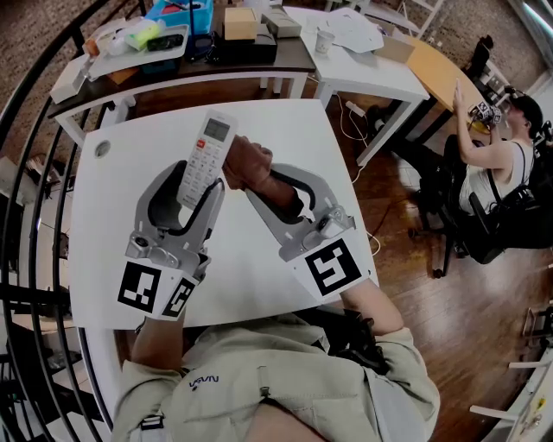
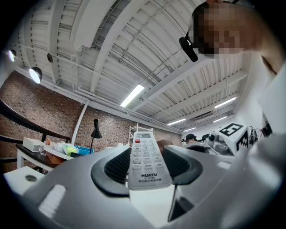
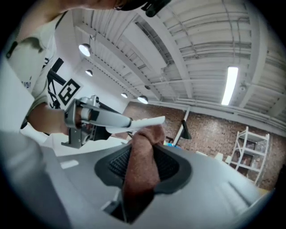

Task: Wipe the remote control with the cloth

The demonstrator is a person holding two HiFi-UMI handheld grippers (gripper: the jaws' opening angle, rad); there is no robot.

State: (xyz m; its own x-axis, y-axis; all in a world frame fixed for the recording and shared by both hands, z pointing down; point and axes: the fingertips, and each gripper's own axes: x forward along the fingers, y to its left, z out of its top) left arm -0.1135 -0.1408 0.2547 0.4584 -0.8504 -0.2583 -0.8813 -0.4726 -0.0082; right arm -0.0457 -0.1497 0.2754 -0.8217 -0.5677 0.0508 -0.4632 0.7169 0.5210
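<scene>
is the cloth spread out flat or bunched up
Bunched up: the cloth is a brown wad clamped in the right gripper, its top against the remote control.

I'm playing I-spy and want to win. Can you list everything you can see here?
white plastic remote control: one, white, gripped above the white table
brown fabric cloth: one, brown, bunched against the remote's side
white square table: one, white, under both grippers
long dark table: one, dark brown, behind, cluttered
blue plastic bin: one, blue, on the dark table
tan cardboard box: one, tan, on the dark table
black metal railing: one, black, left edge
seated person: one, far right
left gripper: one, grey, jaws closed on the remote
right gripper: one, grey, jaws closed on the cloth
</scene>
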